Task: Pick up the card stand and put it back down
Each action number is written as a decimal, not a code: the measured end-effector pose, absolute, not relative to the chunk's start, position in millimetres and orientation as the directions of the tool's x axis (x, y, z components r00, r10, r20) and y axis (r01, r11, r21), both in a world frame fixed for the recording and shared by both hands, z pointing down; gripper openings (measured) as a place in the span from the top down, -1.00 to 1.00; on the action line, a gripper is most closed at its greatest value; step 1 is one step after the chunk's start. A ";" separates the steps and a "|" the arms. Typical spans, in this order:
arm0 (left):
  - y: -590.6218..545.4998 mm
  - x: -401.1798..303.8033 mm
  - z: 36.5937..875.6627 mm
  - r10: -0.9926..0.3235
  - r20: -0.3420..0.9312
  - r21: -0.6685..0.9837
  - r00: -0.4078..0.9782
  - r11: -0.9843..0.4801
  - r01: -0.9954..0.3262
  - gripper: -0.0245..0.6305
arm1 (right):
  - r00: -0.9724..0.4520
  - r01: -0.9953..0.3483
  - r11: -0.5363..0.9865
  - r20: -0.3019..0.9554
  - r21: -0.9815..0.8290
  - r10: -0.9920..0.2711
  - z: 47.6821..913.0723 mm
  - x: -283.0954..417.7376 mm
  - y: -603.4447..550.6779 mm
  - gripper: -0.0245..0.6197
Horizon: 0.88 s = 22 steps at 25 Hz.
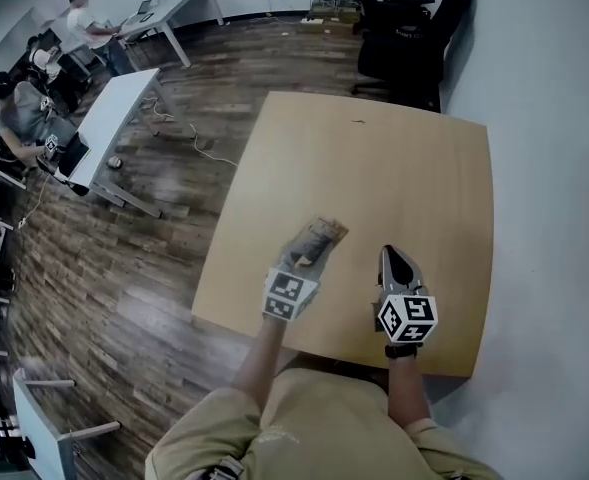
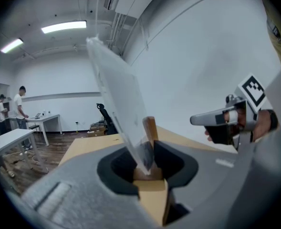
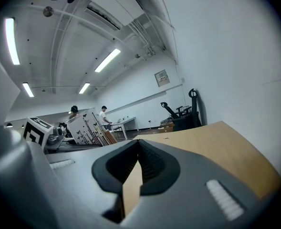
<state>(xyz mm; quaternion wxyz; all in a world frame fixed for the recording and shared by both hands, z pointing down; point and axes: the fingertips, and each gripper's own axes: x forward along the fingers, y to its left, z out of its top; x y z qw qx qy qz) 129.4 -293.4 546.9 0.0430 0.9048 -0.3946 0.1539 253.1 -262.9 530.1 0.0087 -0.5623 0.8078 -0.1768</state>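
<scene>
The card stand (image 1: 322, 236), a clear plastic sheet (image 2: 117, 87) set in a small wooden base (image 2: 150, 128), is over the middle of the light wooden table (image 1: 374, 158). My left gripper (image 1: 309, 253) is shut on its lower end, the dark pads (image 2: 171, 161) pressing on both sides, and the sheet leans up to the left. Whether the base touches the tabletop I cannot tell. To the right of the stand, my right gripper (image 1: 395, 259) hovers over the table with its jaws shut and nothing between them (image 3: 139, 149); it also shows in the left gripper view (image 2: 216, 118).
The table stands against a white wall (image 1: 554, 118) on the right. Black office chairs (image 1: 404, 28) are beyond its far edge. White desks (image 1: 119, 118) with seated people (image 1: 19, 108) are at the far left across a wood floor.
</scene>
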 end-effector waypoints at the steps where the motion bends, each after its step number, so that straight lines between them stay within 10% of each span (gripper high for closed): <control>1: -306.2 129.5 551.7 -0.691 0.323 -0.049 0.647 -0.695 -0.718 0.62 | -0.365 -0.906 0.297 0.197 -0.303 -0.910 535.6 254.6 -269.6 0.91; 22: -572.0 247.2 698.9 -0.163 0.454 -0.037 0.876 -0.986 -0.164 0.63 | -0.287 -0.934 0.146 0.441 -0.326 -0.851 673.3 313.1 -446.6 0.91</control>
